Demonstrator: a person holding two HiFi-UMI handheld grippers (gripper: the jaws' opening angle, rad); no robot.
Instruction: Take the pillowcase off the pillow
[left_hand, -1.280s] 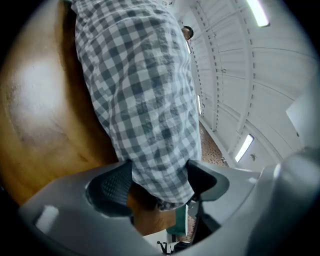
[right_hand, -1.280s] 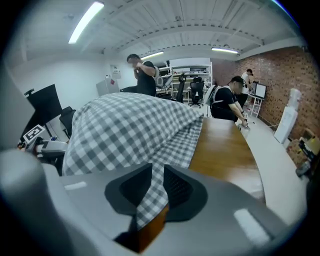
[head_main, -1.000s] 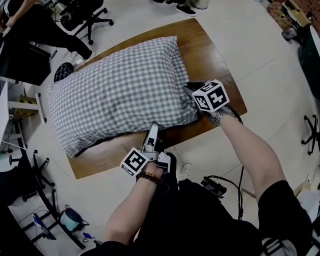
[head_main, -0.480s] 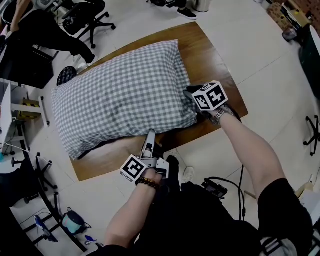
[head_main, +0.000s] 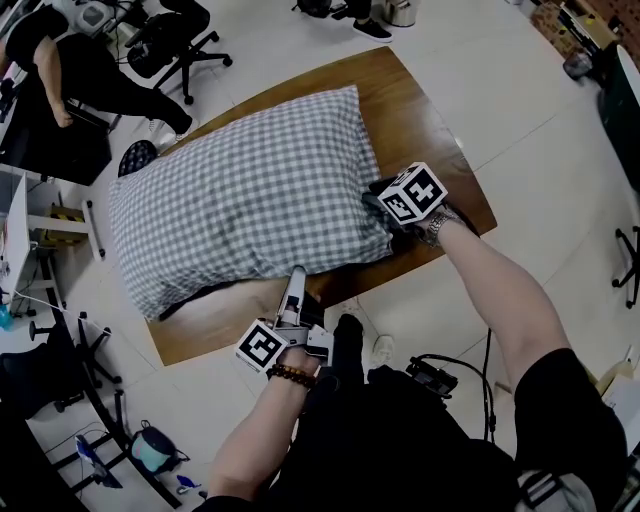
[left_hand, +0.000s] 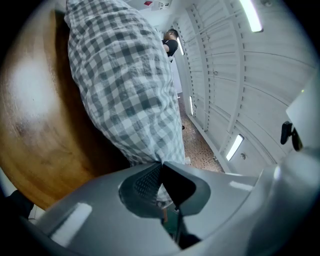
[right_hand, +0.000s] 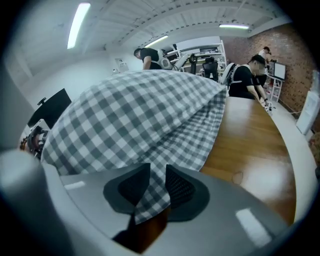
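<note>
A pillow in a grey-and-white checked pillowcase (head_main: 250, 190) lies across the brown wooden table (head_main: 410, 110). My left gripper (head_main: 296, 274) is at the pillow's near edge, by the table's front edge. In the left gripper view it (left_hand: 161, 163) is shut on a fold of the pillowcase (left_hand: 125, 85). My right gripper (head_main: 374, 193) is at the pillow's near right corner. Its jaws (right_hand: 157, 176) are opening, with the corner of the pillowcase (right_hand: 140, 115) filling the gap between the pads.
Bare wood shows to the right of the pillow and along the near edge (head_main: 220, 325). An office chair (head_main: 175, 30) and a seated person (head_main: 70, 70) are beyond the table's far left. A black device with cables (head_main: 430, 375) lies on the floor by my feet.
My left gripper was open at the pillow's near edge and has shut on the pillowcase, drawing slightly back toward me. The right gripper has stayed at the corner.
</note>
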